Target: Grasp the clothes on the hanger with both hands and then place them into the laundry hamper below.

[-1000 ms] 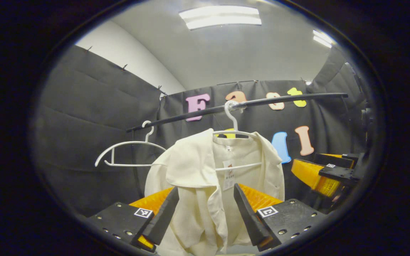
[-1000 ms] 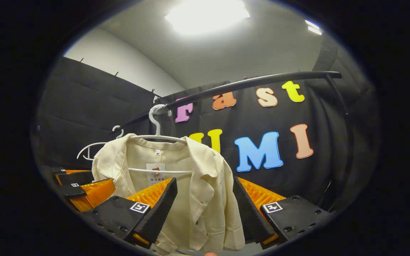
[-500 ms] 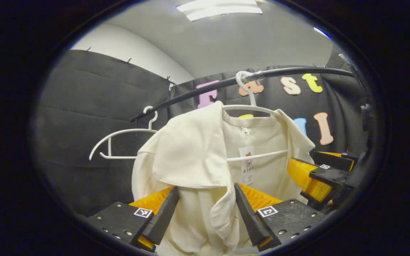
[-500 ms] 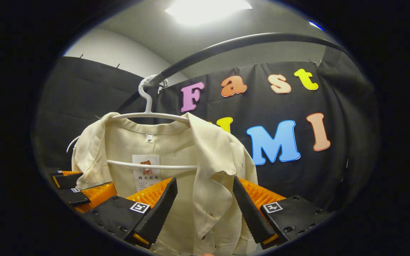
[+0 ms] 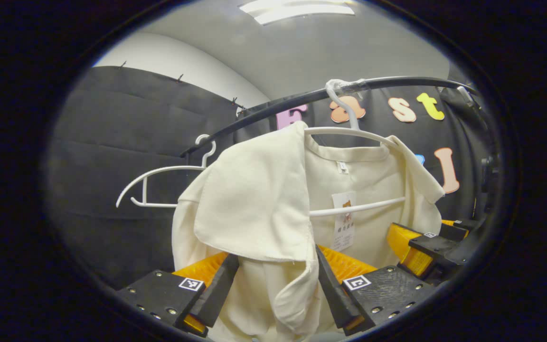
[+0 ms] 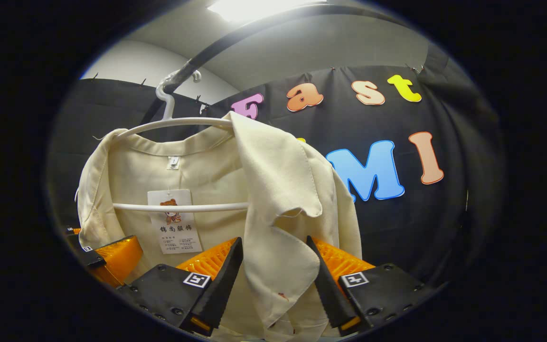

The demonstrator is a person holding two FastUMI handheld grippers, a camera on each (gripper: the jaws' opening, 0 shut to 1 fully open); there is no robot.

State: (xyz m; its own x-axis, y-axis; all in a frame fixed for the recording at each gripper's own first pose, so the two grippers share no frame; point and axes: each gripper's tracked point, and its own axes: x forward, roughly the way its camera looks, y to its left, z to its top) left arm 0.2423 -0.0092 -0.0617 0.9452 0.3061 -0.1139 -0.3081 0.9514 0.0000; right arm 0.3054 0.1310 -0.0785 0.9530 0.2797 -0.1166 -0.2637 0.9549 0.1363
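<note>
Hanging cream shirt (image 5: pixel 254 199) with paper tag (image 6: pixel 174 221) sits between both spread claws, left claw (image 5: pixel 276 289), right claw (image 6: pixel 273 280)

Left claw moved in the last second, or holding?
Yes. In the left gripper view the left claw has closed in on the cream shirt and risen: shirt and black rail loom larger and sit higher, collar flap now between its open fingers.

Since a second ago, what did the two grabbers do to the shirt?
Both came closer to the cream shirt. The left gripper now has the shirt's one front flap between its open jaws, and the right gripper has the other flap. Neither has closed yet. The shirt stays on its white hanger on the black rail, and the empty hanger has not moved.
</note>
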